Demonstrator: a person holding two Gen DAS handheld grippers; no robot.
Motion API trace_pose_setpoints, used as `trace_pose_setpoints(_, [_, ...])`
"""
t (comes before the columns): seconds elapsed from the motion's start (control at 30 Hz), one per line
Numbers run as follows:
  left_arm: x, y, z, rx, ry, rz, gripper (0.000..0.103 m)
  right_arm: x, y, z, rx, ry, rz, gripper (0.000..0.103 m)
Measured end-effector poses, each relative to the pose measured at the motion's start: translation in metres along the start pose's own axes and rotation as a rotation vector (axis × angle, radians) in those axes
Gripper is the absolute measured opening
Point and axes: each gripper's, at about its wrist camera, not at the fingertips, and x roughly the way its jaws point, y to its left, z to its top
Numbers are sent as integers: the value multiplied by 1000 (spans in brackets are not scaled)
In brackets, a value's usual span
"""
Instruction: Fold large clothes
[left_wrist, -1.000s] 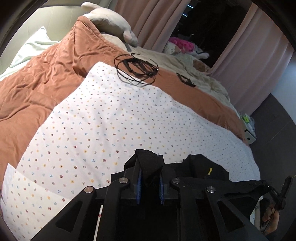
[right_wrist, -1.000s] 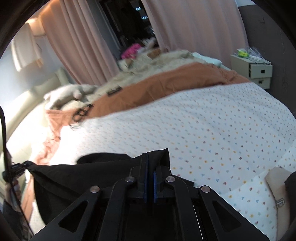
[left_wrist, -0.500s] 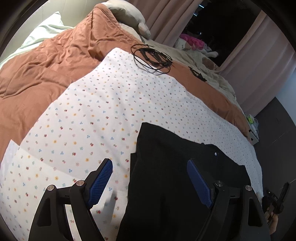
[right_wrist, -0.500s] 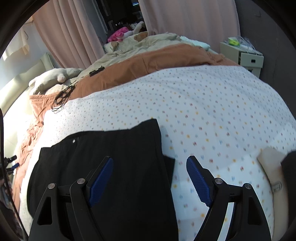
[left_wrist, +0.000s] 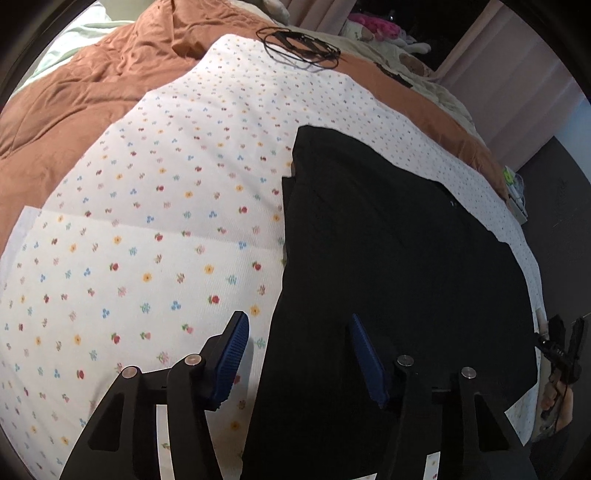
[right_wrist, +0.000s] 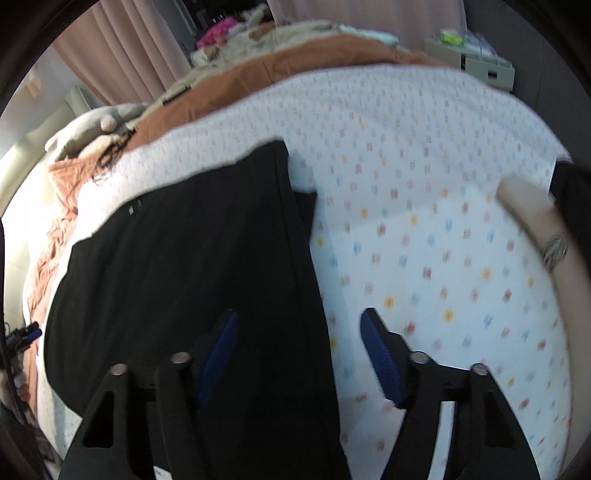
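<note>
Spread over the bed, a white sheet (left_wrist: 155, 229) dotted with small flowers lies smooth against a rumpled rust quilt (left_wrist: 74, 99) on its far side. My black garment (left_wrist: 388, 258) rests flat on it. Left gripper (left_wrist: 299, 354) and right gripper (right_wrist: 295, 350) have just been closing, each half-open astride a garment edge, gripping nothing.

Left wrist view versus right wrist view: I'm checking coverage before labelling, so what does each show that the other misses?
Only the left wrist view shows the left gripper, open astride the garment's edge, and the pale green pillow. Only the right wrist view shows the right gripper, also open, and the nightstand. Both share the black garment lying on the floral sheet, the brown duvet and the coiled black cable.
</note>
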Motion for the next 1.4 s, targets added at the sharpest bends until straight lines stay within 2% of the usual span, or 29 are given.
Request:
trace_pose_setpoints(0.07, [8, 2, -4, 3, 26, 7, 51, 7, 0, -5, 9, 20, 23, 37])
trace_pose_setpoints(0.13, [13, 4, -4, -6, 39, -2, 31, 7, 1, -6, 8, 8, 18, 32])
trace_pose_setpoints(0.2, [16, 6, -3, -21, 35, -26, 17, 7, 2, -4, 8, -5, 12, 5])
trace_pose_setpoints(0.23, [16, 4, -2, -15, 30, -22, 7, 6, 2, -4, 13, -12, 12, 5])
trace_pose_setpoints(0.27, [16, 0, -1, 1, 20, -7, 5, 5, 1, -4, 16, -18, 13, 4])
trace_pose_setpoints(0.37, [17, -9, 5, 25, 0, 27, 2, -1, -3, -4, 23, -48, 11, 2])
trace_pose_setpoints(0.47, [20, -11, 10, 23, -6, 28, 1, -10, -9, -8, 42, -73, 19, 1])
trace_pose_setpoints(0.8, [30, -12, 21, 19, 3, 29, 2, -13, -14, -19, 73, -62, -13, 1])
trace_pose_setpoints(0.87, [28, -8, 18, 6, 10, 21, 4, -11, -12, -16, 85, -46, -21, 4])
trace_pose_setpoints(0.9, [26, -6, 15, 1, 17, 14, 9, -12, -13, -16, 95, -38, -24, 13])
trace_pose_setpoints(0.93, [25, -4, 12, -3, 24, 6, 18, -14, -13, -17, 102, -32, -25, 19])
trace_pose_setpoints(0.97, [23, -3, 9, -7, 32, 2, 25, -18, -12, -18, 101, -41, -23, 35])
trace_pose_setpoints(1.0, [21, -1, 5, -11, 37, 4, 44, -21, -12, -20, 99, -48, -24, 51])
trace_pose_setpoints(1.03, [17, 1, 1, -16, 33, 5, 57, -27, -11, -24, 96, -62, -25, 56])
trace_pose_setpoints(1.13, [0, 7, -12, -26, 0, -19, 67, -35, -10, -33, 98, -58, -4, 59])
trace_pose_setpoints(1.33, [-18, 25, -42, -105, 12, -89, 68, -46, -17, -63, 163, -58, 63, 59])
trace_pose_setpoints(1.4, [-20, 31, -51, -133, 19, -107, 68, -47, -20, -72, 192, -58, 77, 65])
